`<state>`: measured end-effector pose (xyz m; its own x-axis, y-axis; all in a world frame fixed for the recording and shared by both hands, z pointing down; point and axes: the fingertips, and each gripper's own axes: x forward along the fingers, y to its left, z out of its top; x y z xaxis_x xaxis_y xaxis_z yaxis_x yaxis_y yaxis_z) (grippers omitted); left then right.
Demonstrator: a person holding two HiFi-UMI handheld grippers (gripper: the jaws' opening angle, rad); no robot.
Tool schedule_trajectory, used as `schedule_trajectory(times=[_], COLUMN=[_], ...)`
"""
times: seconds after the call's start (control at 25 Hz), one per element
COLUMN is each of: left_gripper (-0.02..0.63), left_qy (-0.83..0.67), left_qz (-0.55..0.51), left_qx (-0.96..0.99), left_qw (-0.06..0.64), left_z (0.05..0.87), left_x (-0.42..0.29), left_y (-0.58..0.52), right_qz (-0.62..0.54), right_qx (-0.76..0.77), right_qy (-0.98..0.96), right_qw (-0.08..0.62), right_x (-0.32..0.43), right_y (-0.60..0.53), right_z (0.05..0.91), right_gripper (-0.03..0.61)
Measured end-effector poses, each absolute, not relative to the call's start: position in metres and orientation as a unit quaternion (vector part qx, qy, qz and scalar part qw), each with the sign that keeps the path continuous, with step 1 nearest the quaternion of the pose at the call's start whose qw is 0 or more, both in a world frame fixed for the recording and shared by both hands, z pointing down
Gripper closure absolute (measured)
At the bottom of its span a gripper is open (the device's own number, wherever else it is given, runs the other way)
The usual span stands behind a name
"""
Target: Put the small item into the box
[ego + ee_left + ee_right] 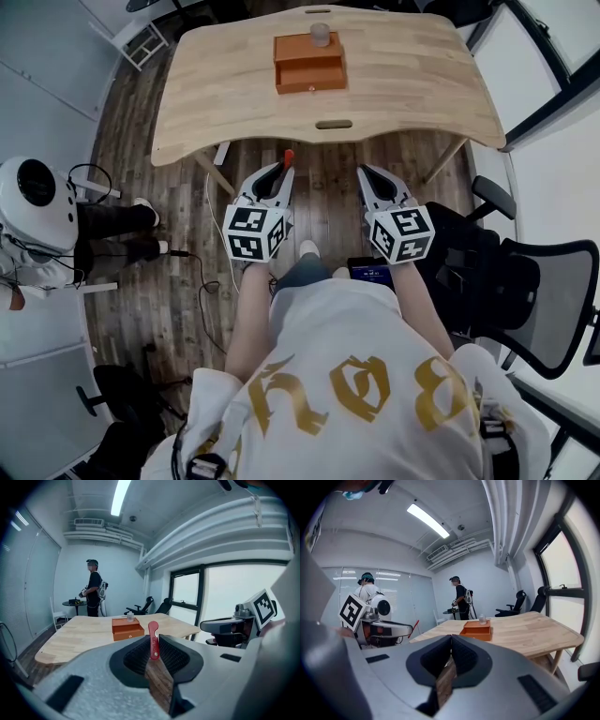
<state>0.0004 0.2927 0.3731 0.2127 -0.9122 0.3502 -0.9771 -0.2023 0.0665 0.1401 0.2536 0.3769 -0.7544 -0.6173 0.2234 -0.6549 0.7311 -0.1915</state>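
An orange box (309, 64) sits at the far middle of the wooden table (403, 84), with a small clear jar (320, 35) at its back edge. My left gripper (284, 167) hangs over the floor in front of the table, shut on a small flat red item (289, 157) that sticks up past its tips. In the left gripper view the red item (153, 641) stands upright between the jaws, with the box (127, 628) well ahead. My right gripper (364, 172) is beside the left one, shut and empty (451, 638); the box (477, 630) lies far ahead of it.
A black office chair (525, 281) stands at my right. A white round machine (36, 197) and cables lie on the floor at the left. A person (93, 594) stands by a small round table beyond the wooden table. More chairs sit by the windows.
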Motion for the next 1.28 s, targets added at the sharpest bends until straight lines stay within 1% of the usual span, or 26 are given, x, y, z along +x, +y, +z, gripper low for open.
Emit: schedule_trajectory(times=[0.28,0.6,1.0,1.28], left_gripper=[0.554,0.554,0.554,0.554], left_qy=[-0.617,-0.614,-0.605,-0.596], left_qz=[0.113,0.112,0.100,0.096], left_qx=[0.765,0.766,0.772,0.779], left_qw=[0.143,0.153,0.167,0.172], left_z=[0.379,0.399,0.399,0.403], left_x=[-0.006,-0.026,-0.088,-0.134], left_y=[0.264,0.188,0.044,-0.038], right_qz=[0.137,0.142,0.143,0.151], right_qx=[0.348,0.362,0.386,0.392], right_qy=[-0.924,-0.917,-0.905,-0.900], right_qw=[0.077,0.088,0.110,0.119], right_x=[0.140,0.126,0.076,0.026], right_y=[0.228,0.150,0.012,-0.068], right_z=[0.387,0.405,0.406,0.417], right_gripper=[0.566,0.566,0.566,0.566])
